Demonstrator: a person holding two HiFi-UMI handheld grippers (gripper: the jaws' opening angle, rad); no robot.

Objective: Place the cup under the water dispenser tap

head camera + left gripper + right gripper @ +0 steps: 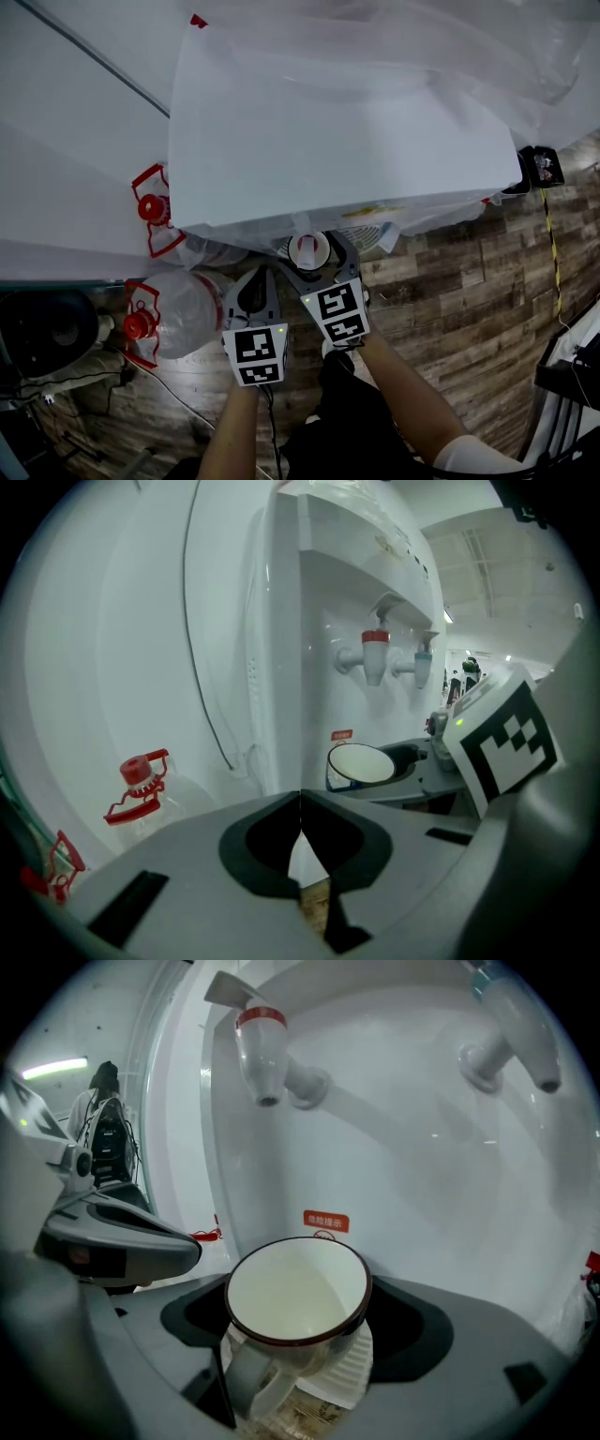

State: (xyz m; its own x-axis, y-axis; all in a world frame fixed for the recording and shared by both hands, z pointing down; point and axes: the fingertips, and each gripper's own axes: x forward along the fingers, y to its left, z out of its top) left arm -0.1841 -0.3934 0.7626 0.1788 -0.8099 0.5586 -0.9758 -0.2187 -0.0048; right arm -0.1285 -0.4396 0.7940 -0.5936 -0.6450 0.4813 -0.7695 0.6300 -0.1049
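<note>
Now the cup stands upright on the ribbed drip tray of the white water dispenser, below the red-capped tap, with its handle turned back toward the right tool. That tool's jaws are spread wide on either side of the cup, dark gaps showing between them and it, so nothing is gripped. The left tool, just beside it, has its jaws closed together and empty.

Red label on dispenser, print illegible
</note>
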